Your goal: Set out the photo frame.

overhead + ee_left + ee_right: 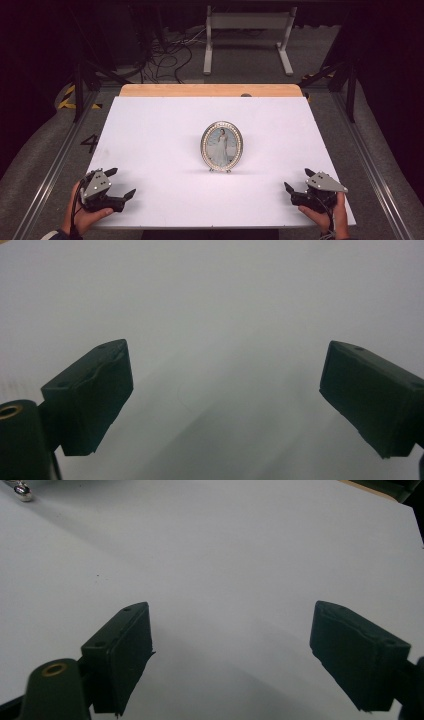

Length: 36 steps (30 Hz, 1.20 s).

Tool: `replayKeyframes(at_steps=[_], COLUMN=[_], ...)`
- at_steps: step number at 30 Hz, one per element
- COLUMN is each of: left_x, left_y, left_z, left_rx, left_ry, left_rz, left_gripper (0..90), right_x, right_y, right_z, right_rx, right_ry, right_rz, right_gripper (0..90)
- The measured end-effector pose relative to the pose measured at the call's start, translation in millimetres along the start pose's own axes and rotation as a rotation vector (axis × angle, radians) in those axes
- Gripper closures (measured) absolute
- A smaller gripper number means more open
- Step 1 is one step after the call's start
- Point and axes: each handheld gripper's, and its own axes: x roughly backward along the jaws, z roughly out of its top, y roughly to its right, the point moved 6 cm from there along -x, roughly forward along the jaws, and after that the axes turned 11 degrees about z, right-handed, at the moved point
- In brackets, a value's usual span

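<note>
An oval silver picture frame (221, 146) with a beaded rim stands upright near the middle of the white table top (160, 130), holding a picture of a figure in a pale gown. One small silver foot of the frame (22, 490) peeks in at the top left of the right gripper view. My left gripper (121, 182) rests at the front left corner, open, nothing between its black fingers (92, 395). My right gripper (299, 180) rests at the front right corner, also open and empty, its fingers (120, 655) wide apart over bare table.
A wooden strip (210, 90) runs along the table's far edge. Beyond it stand a white metal stand (247, 37) and loose cables (165, 55) on the grey floor. Metal rails (367, 165) flank the table on both sides.
</note>
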Motion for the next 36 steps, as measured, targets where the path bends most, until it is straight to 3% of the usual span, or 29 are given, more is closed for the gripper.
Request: replayKeyframes(at_steps=[6, 17, 36], left_x=[1.3, -0.8, -3.2], left_y=[-0.3, 0.6, 1.2], left_z=[-0.5, 0.0, -0.3], left_rx=[0.013, -0.003, 0.002], left_ry=[0.005, -0.001, -0.008], left_rz=[-0.001, -0.006, -0.008], left_gripper=[7.5, 7.4, 7.3], right_x=[0.1, 1.2, 1.7], right_y=[-0.9, 2.3, 3.1], right_z=[1.1, 0.1, 0.0], right_rx=[0.005, -0.006, -0.019], right_ry=[0.001, 0.01, 0.021], right_rz=[-0.006, -0.019, -0.037], right_gripper=[17.1, 16.6, 15.9])
